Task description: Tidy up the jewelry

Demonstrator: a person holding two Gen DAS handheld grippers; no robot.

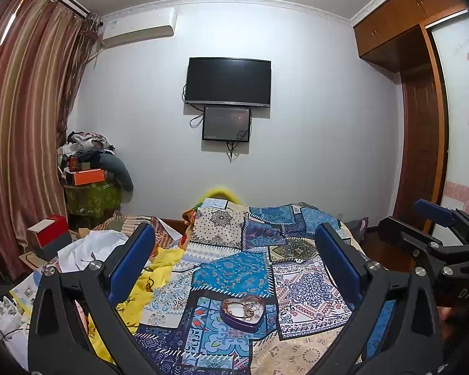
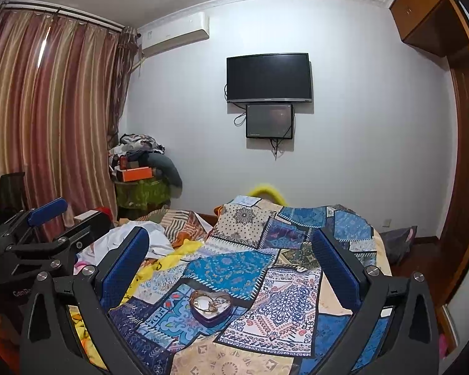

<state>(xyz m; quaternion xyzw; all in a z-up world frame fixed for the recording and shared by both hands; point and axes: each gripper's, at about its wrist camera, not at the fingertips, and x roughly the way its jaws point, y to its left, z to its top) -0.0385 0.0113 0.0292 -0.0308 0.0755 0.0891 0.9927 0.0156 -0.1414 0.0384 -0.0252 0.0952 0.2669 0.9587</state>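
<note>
A purple heart-shaped tin (image 1: 242, 312) (image 2: 210, 308) lies open on the patterned bedspread, with gold jewelry (image 1: 245, 307) (image 2: 209, 303) tangled inside. My left gripper (image 1: 234, 243) hovers above and short of it, open, nothing between its blue pads. My right gripper (image 2: 229, 245) is likewise open and empty, held beside the left one at about the same height. Each gripper shows at the edge of the other's view: the right gripper (image 1: 434, 218) on the right, the left gripper (image 2: 53, 215) on the left.
The patchwork bedspread (image 1: 234, 268) covers the bed. Yellow cloth (image 1: 159, 268), white fabric (image 1: 90, 250) and a red box (image 1: 50, 229) clutter the bed's left side. A piled stand (image 1: 90, 181) fills the far left corner. A TV (image 1: 228, 82) hangs ahead; wardrobe (image 1: 422, 109) right.
</note>
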